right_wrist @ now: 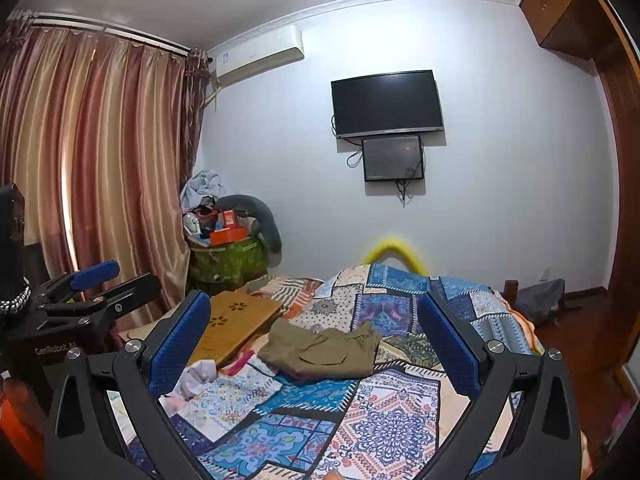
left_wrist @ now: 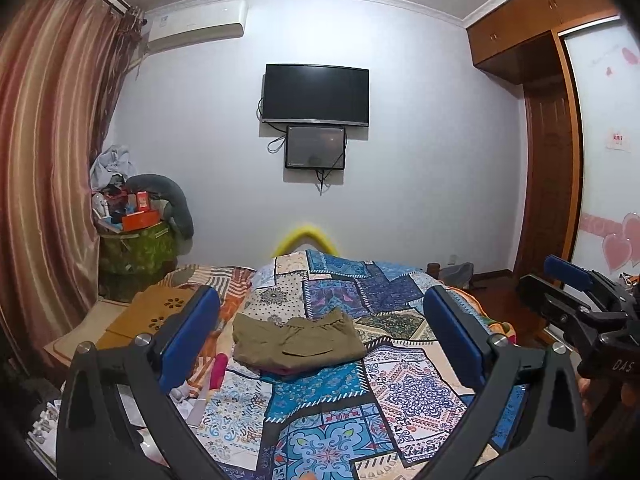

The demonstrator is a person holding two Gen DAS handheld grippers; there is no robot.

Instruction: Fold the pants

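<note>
Olive-green pants [left_wrist: 297, 340] lie folded into a compact bundle on the patchwork bedspread [left_wrist: 404, 388], on top of a pink garment edge. They also show in the right wrist view [right_wrist: 322, 350]. My left gripper [left_wrist: 320, 320] is open and empty, held above and short of the pants. My right gripper [right_wrist: 314, 322] is open and empty too, also raised clear of the pants. The right gripper shows at the right edge of the left wrist view [left_wrist: 576, 292]. The left gripper shows at the left of the right wrist view [right_wrist: 104, 284].
A wooden lap board [right_wrist: 236, 322] lies at the bed's left. White and pink clothes [right_wrist: 200, 376] lie near it. A green bin of clutter [right_wrist: 226, 258] stands by the curtain [right_wrist: 92, 184]. A TV [left_wrist: 315, 94] hangs on the far wall. A wardrobe [left_wrist: 548, 148] stands right.
</note>
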